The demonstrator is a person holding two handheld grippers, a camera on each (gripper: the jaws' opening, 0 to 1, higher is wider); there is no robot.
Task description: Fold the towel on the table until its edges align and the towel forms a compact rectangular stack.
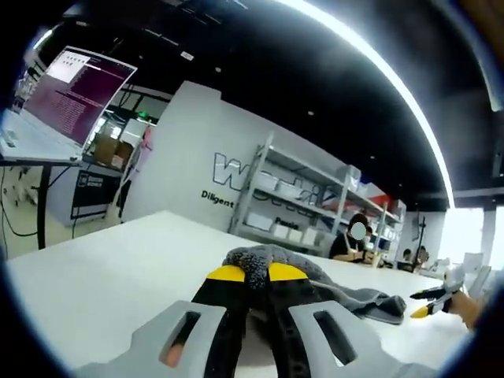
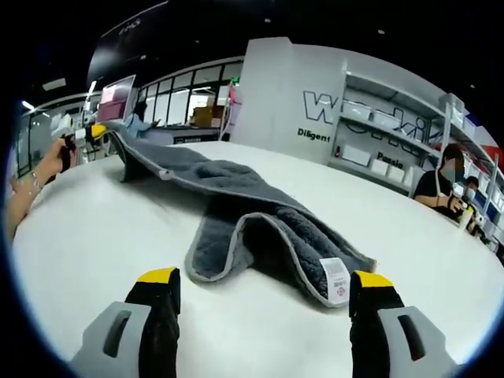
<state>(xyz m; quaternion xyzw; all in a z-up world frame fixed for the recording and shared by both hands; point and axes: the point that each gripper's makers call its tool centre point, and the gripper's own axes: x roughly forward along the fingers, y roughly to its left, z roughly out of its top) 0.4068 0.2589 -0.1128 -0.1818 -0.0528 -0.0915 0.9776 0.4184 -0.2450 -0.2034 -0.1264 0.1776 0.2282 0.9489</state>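
A grey towel [image 2: 236, 197] lies rumpled across the white table [image 2: 87, 236], its near fold carrying a small white label [image 2: 337, 281]. My right gripper [image 2: 264, 279] is open, yellow tips on either side of that near fold, gripping nothing. The towel's far corner is raised off the table where my left gripper [image 2: 94, 130] holds it, a hand [image 2: 39, 169] behind it. In the left gripper view, my left gripper [image 1: 256, 273] is shut on a bunched towel [image 1: 346, 295] corner. The towel trails right toward the right gripper [image 1: 431, 302].
An open laptop [image 1: 71, 94] sits on a stand off the table's left side. Metal shelves [image 1: 315, 205] with bins line the wall behind the table [image 1: 102, 268]. A seated person [image 2: 442, 185] is past the far edge. White tabletop spreads around the towel.
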